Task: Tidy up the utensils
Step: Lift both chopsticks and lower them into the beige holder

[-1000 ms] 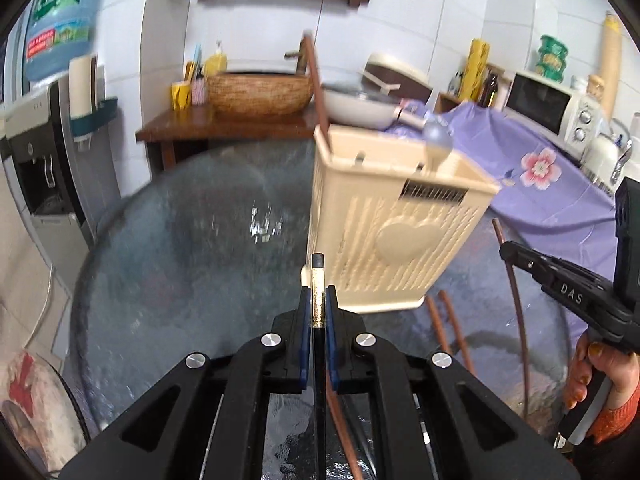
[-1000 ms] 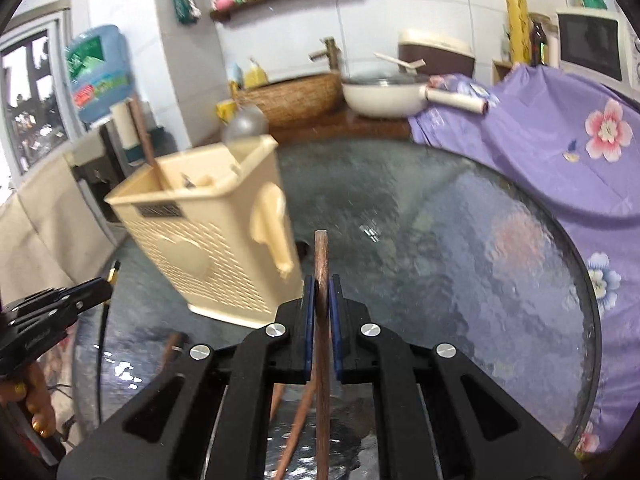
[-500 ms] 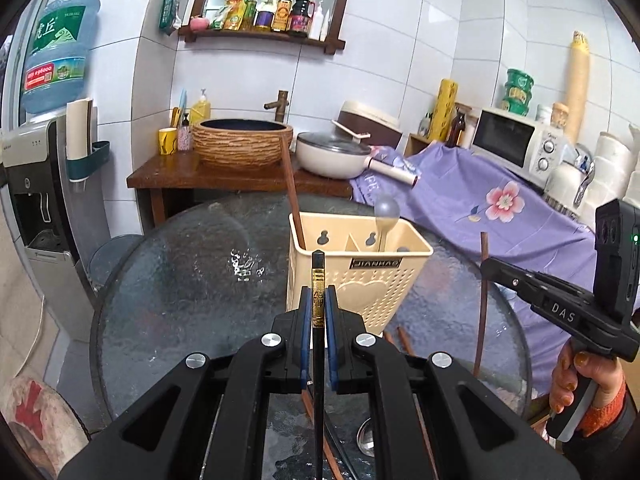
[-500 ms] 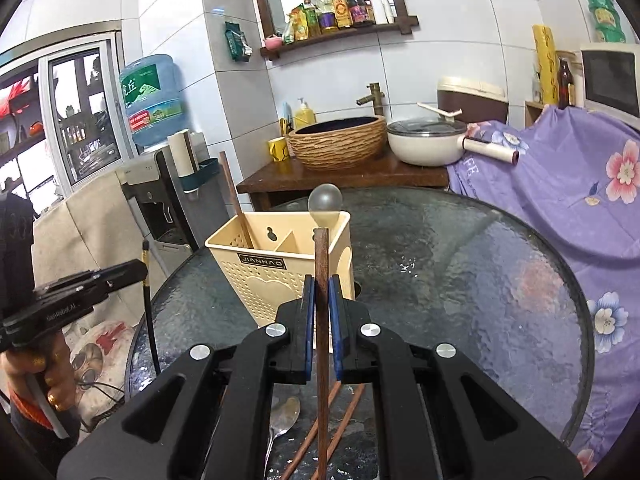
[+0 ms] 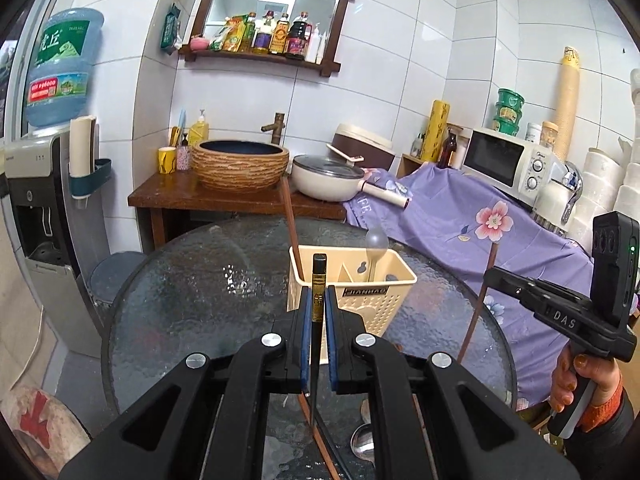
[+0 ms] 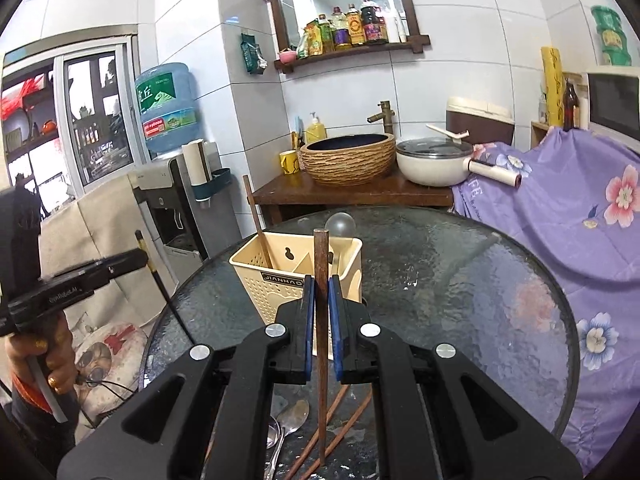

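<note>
My left gripper pinches one black chopstick, my right gripper one brown chopstick. Beyond them on the glass table, the cream caddy holds one chopstick and one spoon (two spoons, two chopsticks lie loose).

I see a cream slotted caddy standing upright on the glass worktop, holding one brown chopstick and a clear spoon. My left hand-held gripper pinches a black chopstick; my right pinches a brown stick. Spoons and chopsticks lie loose nearby.
</note>
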`<state>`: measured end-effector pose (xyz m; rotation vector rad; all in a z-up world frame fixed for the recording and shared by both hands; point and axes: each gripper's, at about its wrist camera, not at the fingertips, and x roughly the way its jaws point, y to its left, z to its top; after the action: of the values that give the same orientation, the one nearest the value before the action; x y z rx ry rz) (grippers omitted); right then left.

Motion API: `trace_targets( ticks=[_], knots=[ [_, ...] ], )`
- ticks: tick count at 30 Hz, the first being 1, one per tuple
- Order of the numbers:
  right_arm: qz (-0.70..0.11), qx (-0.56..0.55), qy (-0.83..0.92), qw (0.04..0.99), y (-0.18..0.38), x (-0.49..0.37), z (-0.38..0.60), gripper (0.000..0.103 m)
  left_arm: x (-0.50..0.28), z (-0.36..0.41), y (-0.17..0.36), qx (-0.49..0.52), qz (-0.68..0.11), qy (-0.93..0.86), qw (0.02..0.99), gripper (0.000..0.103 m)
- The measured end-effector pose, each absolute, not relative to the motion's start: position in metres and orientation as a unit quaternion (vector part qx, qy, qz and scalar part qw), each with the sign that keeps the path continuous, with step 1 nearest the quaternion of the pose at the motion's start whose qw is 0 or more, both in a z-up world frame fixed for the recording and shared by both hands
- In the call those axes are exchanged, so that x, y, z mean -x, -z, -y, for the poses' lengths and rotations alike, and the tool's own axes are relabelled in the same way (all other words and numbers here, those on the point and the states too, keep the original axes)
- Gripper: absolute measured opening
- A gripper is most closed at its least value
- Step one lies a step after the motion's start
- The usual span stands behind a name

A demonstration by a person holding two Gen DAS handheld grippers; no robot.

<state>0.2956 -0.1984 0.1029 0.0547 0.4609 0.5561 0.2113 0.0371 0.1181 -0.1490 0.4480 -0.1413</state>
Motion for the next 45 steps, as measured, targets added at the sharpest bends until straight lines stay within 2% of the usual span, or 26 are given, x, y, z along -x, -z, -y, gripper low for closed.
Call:
trace_targets(
  ticks=[18,31,36,40,45],
  knots=[
    [-0.216,-0.034,-0.291,0.932,-0.134,-0.301,0.195,0.008,-0.226,-0.027,-0.149,0.066,-0.214,0.092,0.97,0.006],
    [-0.173,-0.025,-0.283,0.943,-0.224,-0.33,0.167,0.008,-0.258,-0.018,-0.241,0.079,-0.162,0.09,0.98,0.006],
    [-0.13,-0.023,-0.26,0.957,-0.265,-0.342,0.156,0.008,-0.277,-0.015,-0.272,0.077,-0.127,0.06,0.987,0.006],
    [-0.115,-0.01,-0.241,0.964,-0.264,-0.353,0.145,0.008,-0.297,-0.01,-0.26,0.069,-0.127,0.035,0.989,0.006],
    [-0.145,-0.019,-0.236,0.961,-0.22,-0.374,0.137,0.008,-0.322,-0.015,-0.217,0.077,-0.16,0.02,0.984,0.006]
  ],
)
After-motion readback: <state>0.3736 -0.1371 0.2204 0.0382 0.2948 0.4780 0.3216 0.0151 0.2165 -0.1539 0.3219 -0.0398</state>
